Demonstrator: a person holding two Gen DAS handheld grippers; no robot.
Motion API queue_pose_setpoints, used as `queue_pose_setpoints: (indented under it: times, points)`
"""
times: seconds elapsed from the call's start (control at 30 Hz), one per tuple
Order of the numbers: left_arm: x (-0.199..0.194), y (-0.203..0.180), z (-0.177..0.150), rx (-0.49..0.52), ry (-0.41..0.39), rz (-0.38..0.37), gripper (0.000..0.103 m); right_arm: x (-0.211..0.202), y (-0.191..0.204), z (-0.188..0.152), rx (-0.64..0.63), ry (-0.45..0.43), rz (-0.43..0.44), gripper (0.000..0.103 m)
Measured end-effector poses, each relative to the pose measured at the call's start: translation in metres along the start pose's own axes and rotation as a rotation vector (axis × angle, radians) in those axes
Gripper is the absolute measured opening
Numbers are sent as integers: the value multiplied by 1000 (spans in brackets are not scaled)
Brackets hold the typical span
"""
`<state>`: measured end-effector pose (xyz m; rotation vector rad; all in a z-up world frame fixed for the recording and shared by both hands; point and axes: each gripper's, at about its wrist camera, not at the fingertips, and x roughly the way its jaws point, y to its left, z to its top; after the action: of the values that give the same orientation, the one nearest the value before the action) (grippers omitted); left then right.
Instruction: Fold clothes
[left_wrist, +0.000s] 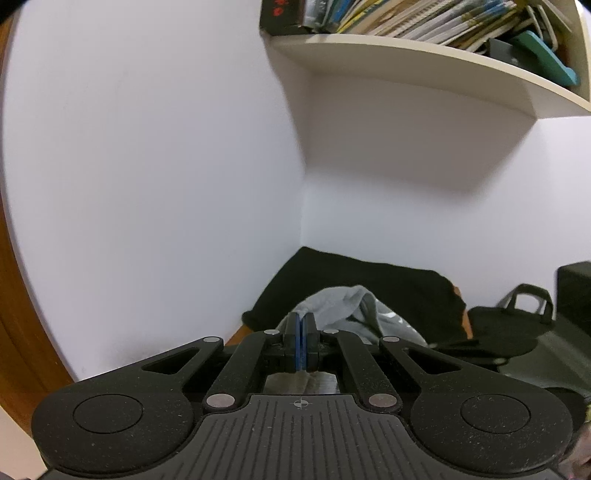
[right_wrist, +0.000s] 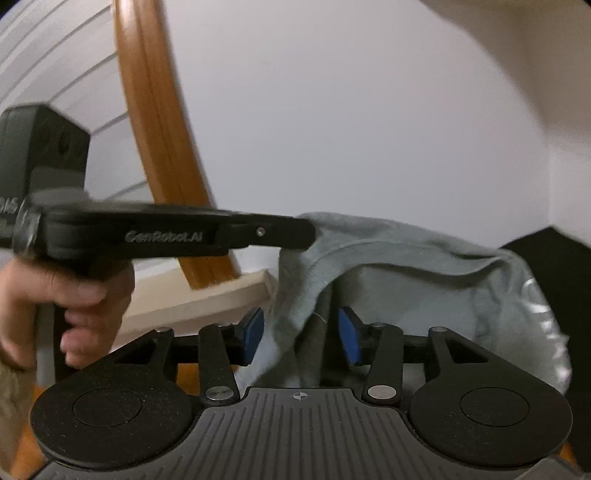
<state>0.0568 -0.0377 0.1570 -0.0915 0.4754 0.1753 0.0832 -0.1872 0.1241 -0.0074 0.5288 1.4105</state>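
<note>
A grey garment (left_wrist: 343, 302) with a pale print hangs lifted in front of a white wall. My left gripper (left_wrist: 302, 328) has its blue pads pressed together on the garment's top edge. The right wrist view shows that left gripper (right_wrist: 308, 234) from the side, held by a hand (right_wrist: 55, 295), pinching the grey garment (right_wrist: 424, 295) at its upper left corner. Lower down, my right gripper (right_wrist: 301, 339) stands open, with a hanging fold of the grey fabric between its blue pads (right_wrist: 349, 341). I cannot tell if the pads touch the fabric.
A black cloth (left_wrist: 369, 284) lies in the wall corner behind the garment. A black bag with handles (left_wrist: 517, 325) sits to the right. A shelf (left_wrist: 406, 55) stacked with books hangs overhead. A wooden frame (right_wrist: 166, 147) stands at the left.
</note>
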Motion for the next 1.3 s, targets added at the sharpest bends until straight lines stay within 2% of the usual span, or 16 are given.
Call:
queue_pose_setpoints:
  times: [0.03, 0.07, 0.1, 0.13, 0.4, 0.43, 0.5, 0.63, 0.77, 0.8, 0.97, 1.03, 1.07, 1.1, 1.23, 1.3]
  points:
    - [2, 1, -1, -1, 4, -2, 1, 4, -1, 1, 12, -2, 3, 44]
    - [4, 3, -3, -1, 9, -4, 1, 7, -2, 0, 9, -3, -3, 30]
    - [7, 4, -4, -2, 13, -6, 1, 9, -2, 0, -4, -3, -12, 4]
    - [9, 6, -5, -3, 17, -10, 1, 9, -2, -1, -22, -2, -18, 2]
    - [12, 3, -10, 75, -4, -85, 5, -23, -22, 0, -129, -40, -90, 1]
    - [12, 2, -10, 94, -9, -90, 9, -25, -25, -1, -141, -38, -106, 1]
    - [11, -1, -10, 131, -19, -101, 30, -29, -30, -2, -162, -29, -122, 1]
    - [25, -11, -7, 222, -8, -116, 36, -34, -35, 0, -192, -30, -149, 1]
    - [43, -11, -8, 246, 18, -116, 57, -36, -35, 4, -211, -52, -139, 1]
    - [48, -11, -8, 252, 24, -116, 57, -35, -36, 4, -223, -51, -142, 1]
    - [71, -11, -10, 281, 57, -115, 55, -31, -37, 7, -238, -41, -135, 1]
    - [80, -11, -10, 293, 69, -115, 40, -31, -39, 7, -233, -32, -133, 1]
    - [85, -12, -10, 298, 76, -115, 19, -31, -41, 7, -231, -28, -133, 1]
    - [90, -12, -11, 304, 82, -115, 6, -31, -42, 7, -228, -24, -132, 2]
    - [95, 0, -14, 276, 93, -98, 6, -35, -47, 1, -225, 5, -125, 6]
    - [93, 11, -17, 239, 92, -83, 6, -43, -52, -8, -237, 35, -130, 17]
